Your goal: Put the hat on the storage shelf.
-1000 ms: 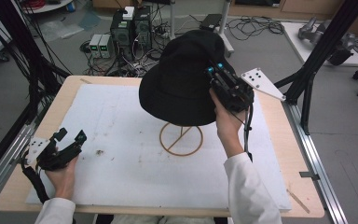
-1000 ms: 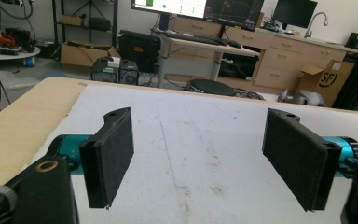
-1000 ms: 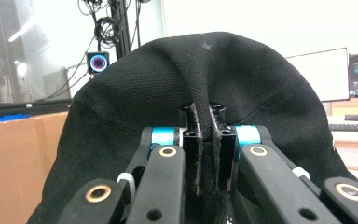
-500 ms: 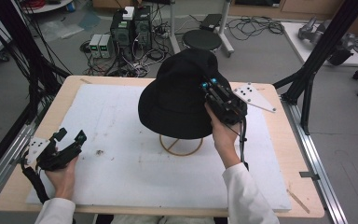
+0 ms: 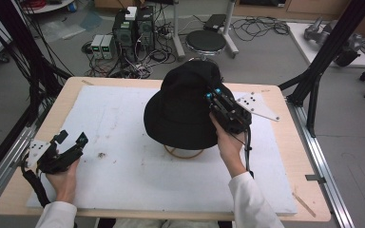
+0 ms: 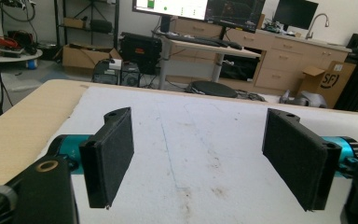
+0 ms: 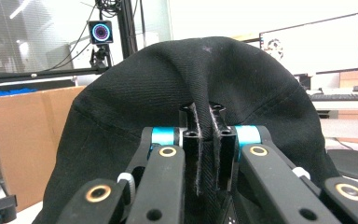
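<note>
A black bucket hat [image 5: 183, 107] hangs over a thin wire stand, whose round base ring [image 5: 184, 153] rests on the white mat. My right gripper [image 5: 211, 96] is shut on the hat's right side, pinching a fold of the black cloth [image 7: 204, 116] between its jaws. In the right gripper view the hat [image 7: 168, 93] bulges up above the pinched fold. My left gripper [image 5: 71, 137] lies low at the table's front left, held in a hand, and stands open. Its two black pads [image 6: 109, 154] are wide apart with bare mat between them.
A white mat [image 5: 123, 166] covers most of the wooden table [image 5: 294, 142]. A grey plate with dots [image 5: 257, 105] lies at the back right. A small dark speck [image 5: 100, 155] marks the mat near my left gripper. Black frame posts [image 5: 323, 57] flank the table.
My right gripper has carried the hat a little to the left and down over the stand. The left gripper has not moved.
</note>
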`<state>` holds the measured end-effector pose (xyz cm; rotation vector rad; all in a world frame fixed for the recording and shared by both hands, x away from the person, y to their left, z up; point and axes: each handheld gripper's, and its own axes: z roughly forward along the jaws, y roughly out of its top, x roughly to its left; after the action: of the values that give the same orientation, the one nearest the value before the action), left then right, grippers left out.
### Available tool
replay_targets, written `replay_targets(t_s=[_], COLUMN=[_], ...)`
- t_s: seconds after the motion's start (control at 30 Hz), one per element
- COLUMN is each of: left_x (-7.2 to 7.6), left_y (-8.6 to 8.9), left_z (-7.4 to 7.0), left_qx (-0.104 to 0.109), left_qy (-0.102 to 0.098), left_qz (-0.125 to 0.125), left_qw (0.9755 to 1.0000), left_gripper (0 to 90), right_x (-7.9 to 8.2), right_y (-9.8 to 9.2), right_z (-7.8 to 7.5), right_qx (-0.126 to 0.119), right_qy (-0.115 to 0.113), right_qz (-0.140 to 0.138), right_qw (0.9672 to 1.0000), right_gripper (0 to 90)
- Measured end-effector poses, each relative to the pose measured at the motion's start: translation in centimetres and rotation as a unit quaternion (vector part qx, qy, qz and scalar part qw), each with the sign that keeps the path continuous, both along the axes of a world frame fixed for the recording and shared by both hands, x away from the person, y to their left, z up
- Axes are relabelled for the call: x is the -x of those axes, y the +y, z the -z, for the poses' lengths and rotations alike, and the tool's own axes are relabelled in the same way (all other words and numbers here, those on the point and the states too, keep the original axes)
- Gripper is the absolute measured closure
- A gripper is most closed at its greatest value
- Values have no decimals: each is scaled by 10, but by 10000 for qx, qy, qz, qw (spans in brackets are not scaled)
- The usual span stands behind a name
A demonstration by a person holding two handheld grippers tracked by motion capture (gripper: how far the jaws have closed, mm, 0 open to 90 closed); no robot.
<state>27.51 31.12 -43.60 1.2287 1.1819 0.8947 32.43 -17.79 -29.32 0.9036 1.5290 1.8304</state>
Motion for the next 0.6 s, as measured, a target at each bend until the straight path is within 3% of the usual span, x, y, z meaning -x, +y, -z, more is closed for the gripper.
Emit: replay_targets(t_s=[0.47, 0.6], left_x=[1, 1], left_y=[-1, 0], left_z=[0, 0], left_qx=[-10, -12], left_qy=[8, 18], left_qz=[0, 2], left_qw=[10000, 10000], left_gripper=[251, 251], right_x=[6, 6], right_y=[-5, -9], right_z=[16, 17], right_qx=[-113, -291], right_qy=[72, -57], right_qz=[-142, -309], right_qw=[9998, 9991], right_gripper=[849, 766])
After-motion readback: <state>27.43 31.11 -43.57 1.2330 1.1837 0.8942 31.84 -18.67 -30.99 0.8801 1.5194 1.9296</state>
